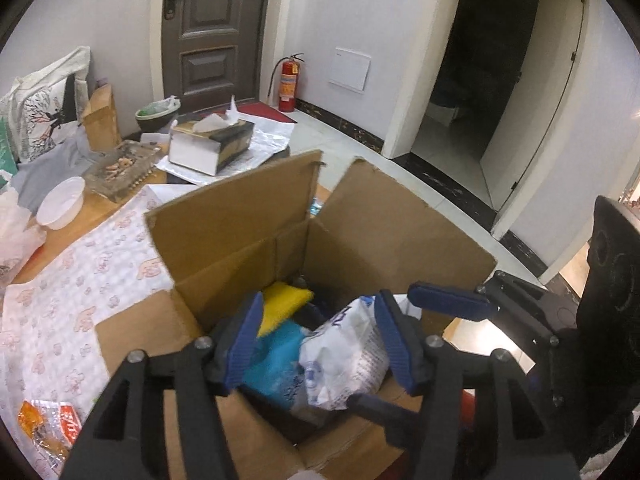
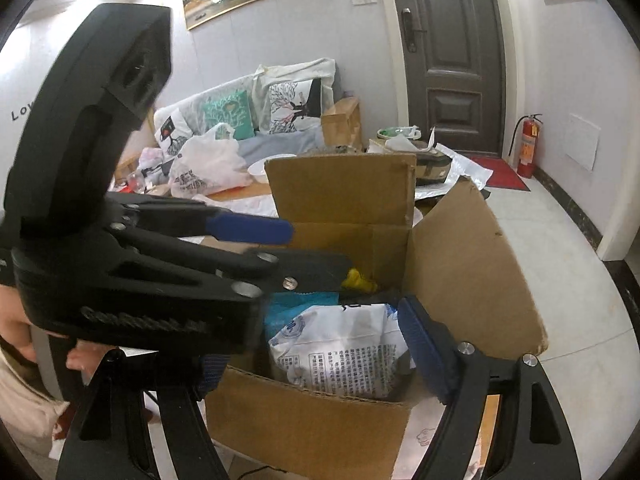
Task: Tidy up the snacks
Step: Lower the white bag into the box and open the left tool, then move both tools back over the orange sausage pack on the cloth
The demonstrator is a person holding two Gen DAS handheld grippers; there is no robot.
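An open cardboard box [image 1: 248, 220] stands on the table, also in the right wrist view [image 2: 344, 188]. Inside lie a white snack bag with blue print [image 1: 344, 356] [image 2: 344, 352], a teal packet [image 1: 276, 356] and a yellow packet [image 1: 284, 300]. My left gripper [image 1: 316, 344] is open above the box, its blue pads on either side of the white bag without touching it. My right gripper [image 2: 316, 364] is open over the box's near wall; its left finger is hidden behind the left gripper's body [image 2: 120, 264]. The right gripper also shows in the left wrist view [image 1: 452, 304].
An orange snack packet [image 1: 44, 428] lies on the patterned tablecloth [image 1: 80, 280] at the left. A white bowl [image 1: 60, 204], a tissue box [image 1: 212, 140] and a wooden tray sit farther back. A white plastic bag [image 2: 208, 168] and cushions are behind. A fire extinguisher [image 1: 288, 84] stands by the door.
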